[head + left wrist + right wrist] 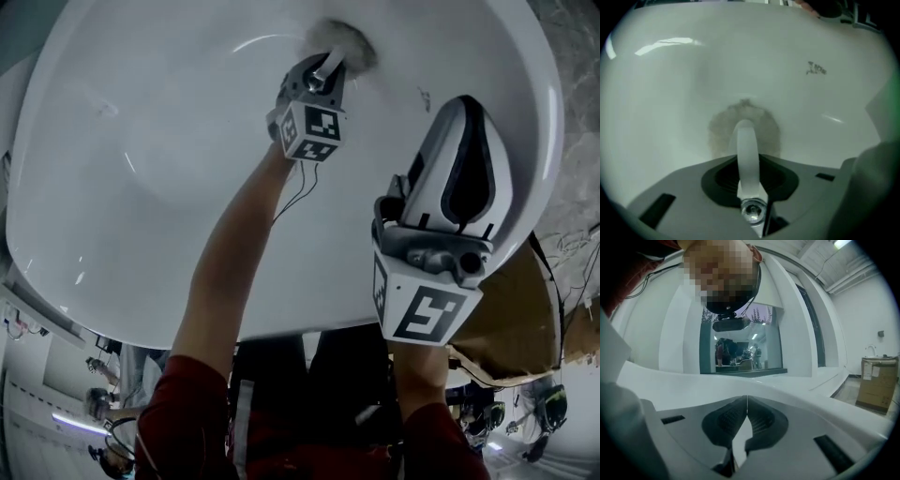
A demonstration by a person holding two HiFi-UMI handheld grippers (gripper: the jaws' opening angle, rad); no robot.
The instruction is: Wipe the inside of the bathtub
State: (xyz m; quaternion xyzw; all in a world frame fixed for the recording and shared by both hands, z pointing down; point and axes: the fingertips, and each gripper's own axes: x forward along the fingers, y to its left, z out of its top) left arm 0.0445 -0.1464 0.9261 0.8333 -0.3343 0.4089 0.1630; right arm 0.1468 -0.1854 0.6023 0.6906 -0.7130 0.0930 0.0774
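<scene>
**Scrub pad held against the inner wall of the white tub**

The glossy white oval bathtub (112,187) is seen from above and fills most of the head view. The left gripper (325,67) is reached deep into the basin on a bare forearm, with a dark red sleeve (187,412) on the upper arm. Its jaws are clamped on the arched, translucent white plastic handle (746,140) of a round, grey-brown fuzzy scrub pad (722,129). The pad is laid flat against the tub's inner wall, near the far end of the basin. A small dark scuff mark (815,69) is seen on the wall up and to the right of the pad, apart from it.

Further right, the right gripper (461,111) is held over the tub's right side, close to the rim and well apart from the pad. Its jaws are pressed together tip to tip, and nothing is gripped between them. Beyond those jaws, a glazed window (740,338) set in a white wall is seen. A brown cardboard box (876,380) is seen at the far right of that gripper's view.
</scene>
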